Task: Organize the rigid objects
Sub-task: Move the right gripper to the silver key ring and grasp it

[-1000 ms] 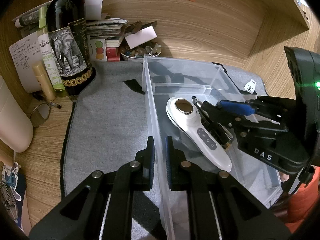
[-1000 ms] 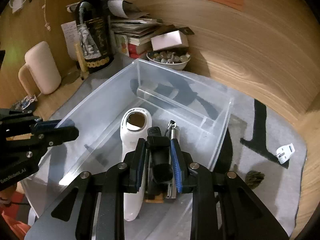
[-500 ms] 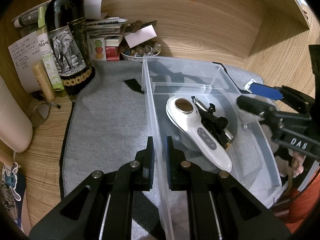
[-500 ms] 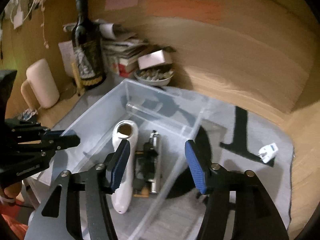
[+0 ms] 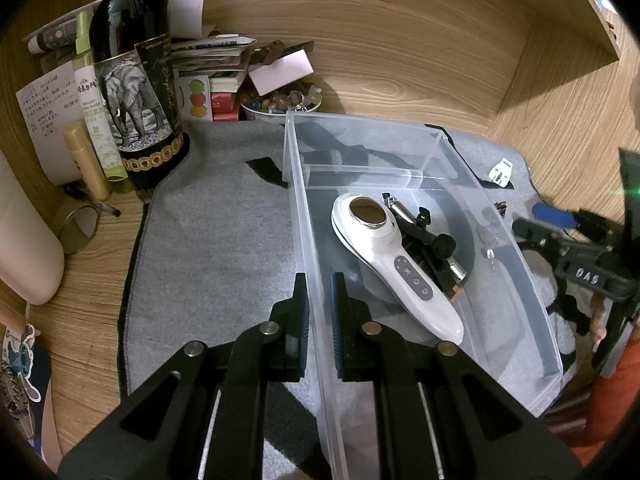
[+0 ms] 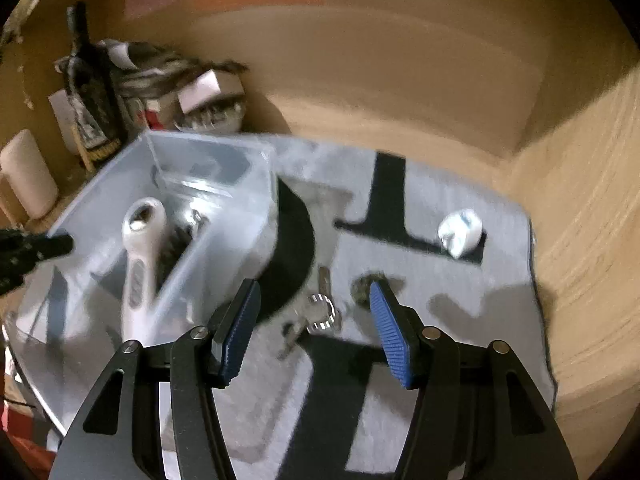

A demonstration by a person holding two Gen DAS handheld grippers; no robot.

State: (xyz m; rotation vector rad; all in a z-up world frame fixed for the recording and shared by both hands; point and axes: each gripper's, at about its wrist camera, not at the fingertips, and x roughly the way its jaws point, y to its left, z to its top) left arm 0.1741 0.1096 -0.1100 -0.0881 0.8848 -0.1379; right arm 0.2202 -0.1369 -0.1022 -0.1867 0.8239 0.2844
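A clear plastic bin [image 5: 424, 138] stands on a grey felt mat [image 5: 216, 240]. My left gripper [image 5: 319, 310] is shut on the bin's left wall. Inside lie a white handheld device [image 5: 394, 266] and, next to it, a black clip-like tool with metal parts [image 5: 430, 242]. My right gripper [image 6: 314, 320] is open with nothing between its pads. It hovers over the mat to the right of the bin [image 6: 208, 168], above a metal key ring [image 6: 320, 312]. A small dark lump [image 6: 364, 290] and a white plug [image 6: 460, 232] lie further off. The right wrist view is blurred.
A dark wine bottle [image 5: 132, 80], a small bowl of stones [image 5: 280, 102], stacked books and papers crowd the back left. A cream cylinder [image 5: 24, 248] stands at the left. Wooden walls close the back and the right. The right gripper [image 5: 540, 220] shows beyond the bin's right wall.
My right gripper let go of the black tool in the bin, opened, and swung right out of the bin to over the mat. The left gripper kept still on the wall.
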